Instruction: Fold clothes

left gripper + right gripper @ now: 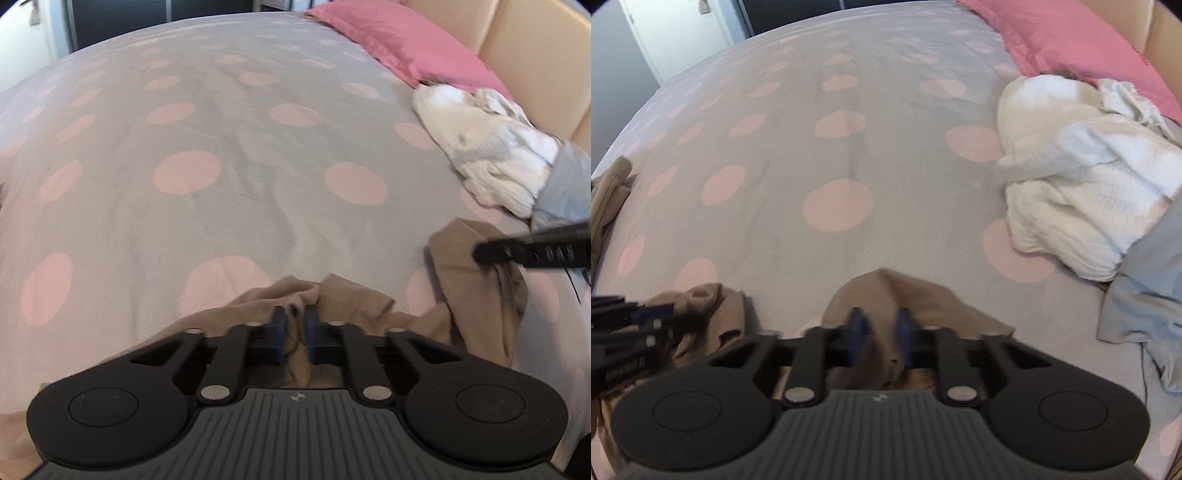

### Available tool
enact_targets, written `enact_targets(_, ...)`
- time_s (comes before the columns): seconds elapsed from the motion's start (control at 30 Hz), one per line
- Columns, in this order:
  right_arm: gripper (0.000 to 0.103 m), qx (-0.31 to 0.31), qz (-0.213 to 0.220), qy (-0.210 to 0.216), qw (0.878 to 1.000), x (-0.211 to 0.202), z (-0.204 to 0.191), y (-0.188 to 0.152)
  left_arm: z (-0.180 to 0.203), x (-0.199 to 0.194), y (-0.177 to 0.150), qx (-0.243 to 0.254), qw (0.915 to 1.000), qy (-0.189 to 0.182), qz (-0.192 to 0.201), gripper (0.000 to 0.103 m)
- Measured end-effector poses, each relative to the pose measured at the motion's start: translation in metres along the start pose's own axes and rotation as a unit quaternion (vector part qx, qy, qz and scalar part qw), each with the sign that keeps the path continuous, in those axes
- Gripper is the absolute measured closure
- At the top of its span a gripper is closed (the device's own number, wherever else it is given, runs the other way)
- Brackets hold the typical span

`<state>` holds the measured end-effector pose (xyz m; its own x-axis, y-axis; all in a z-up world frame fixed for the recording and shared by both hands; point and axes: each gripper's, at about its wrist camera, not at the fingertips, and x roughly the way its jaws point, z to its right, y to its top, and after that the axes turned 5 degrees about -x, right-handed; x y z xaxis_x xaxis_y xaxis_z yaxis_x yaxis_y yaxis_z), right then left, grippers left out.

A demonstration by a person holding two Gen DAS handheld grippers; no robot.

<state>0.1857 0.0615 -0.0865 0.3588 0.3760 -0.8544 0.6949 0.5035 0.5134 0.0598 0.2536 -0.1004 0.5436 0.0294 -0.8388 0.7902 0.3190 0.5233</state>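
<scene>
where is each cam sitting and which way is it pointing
Left wrist: sits on the left tool, looking forward over the dotted bedspread; its blue pads pinch the tan garment, with the right tool entering at right.
Right wrist: sits on the right tool, same heading, also gripping tan cloth.
Shared: the pink pillow and white clothes.

On the one bed (849, 155) lie one tan garment (354, 299), one white knitted garment (1082, 206) and one pale blue garment (1148, 291). One pink pillow (1067, 37) sits at the headboard. Two tools: left tool (295, 325), right tool (880, 332).
</scene>
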Motion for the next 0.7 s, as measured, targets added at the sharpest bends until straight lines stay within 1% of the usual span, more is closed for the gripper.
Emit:
enact_targets(0.07,0.099,-0.009,0.01,-0.008,1.0,-0.005,-0.002,-0.001,-0.012,-0.015,0.004,-0.015,0.9996,0.013,0.018,0.101)
enact_targets(0.17,0.099,-0.007,0.033,-0.019,0.999,-0.016,0.002,-0.002,-0.036,-0.051,0.011,-0.029,0.9972,0.041,0.055,0.101)
enact_targets(0.23,0.099,-0.003,0.051,-0.026,0.998,-0.026,0.004,-0.002,-0.056,-0.082,0.017,-0.046,0.9939,0.063,0.079,0.101)
enact_targets(0.33,0.099,0.01,0.081,-0.034,0.996,-0.046,0.009,-0.003,-0.089,-0.132,0.021,-0.072,0.9854,0.102,0.116,0.101)
enact_targets(0.4,0.1,0.019,0.101,-0.039,0.994,-0.06,0.012,-0.004,-0.112,-0.168,0.018,-0.087,0.9774,0.132,0.14,0.101)
enact_targets(0.47,0.102,0.028,0.122,-0.044,0.991,-0.073,0.015,-0.005,-0.135,-0.201,0.014,-0.103,0.9676,0.163,0.163,0.101)
enact_targets(0.53,0.102,0.032,0.149,-0.07,0.986,-0.09,0.019,-0.006,-0.157,-0.231,0.007,-0.125,0.9563,0.192,0.182,0.101)
enact_targets(0.63,0.102,0.04,0.143,-0.085,0.985,-0.096,0.024,-0.011,-0.187,-0.265,-0.005,-0.153,0.9393,0.234,0.2,0.101)
enact_targets(0.7,0.102,0.046,0.137,-0.094,0.985,-0.099,0.028,-0.014,-0.204,-0.279,-0.015,-0.168,0.9279,0.265,0.201,0.101)
